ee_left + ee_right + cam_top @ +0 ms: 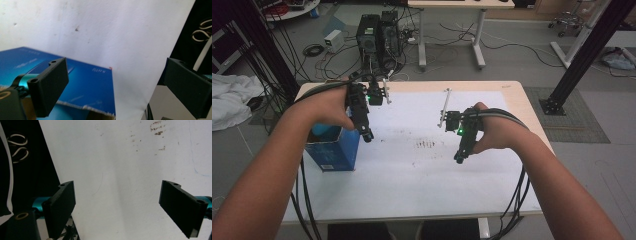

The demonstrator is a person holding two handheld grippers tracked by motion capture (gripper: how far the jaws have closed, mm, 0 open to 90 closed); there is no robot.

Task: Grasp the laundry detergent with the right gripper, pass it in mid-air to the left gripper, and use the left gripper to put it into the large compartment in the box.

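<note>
Blue box [333, 150] just beside left gripper [368, 136]

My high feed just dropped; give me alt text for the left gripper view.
The left gripper has its jaws open with nothing between them, over the open top of a blue box. White paper covers the table behind.

Blue box [333, 150] upright, open-topped, at table's left edge.

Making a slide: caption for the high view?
Left hand-held gripper open beside an open blue cardboard box; right hand-held gripper open over white paper.
</note>
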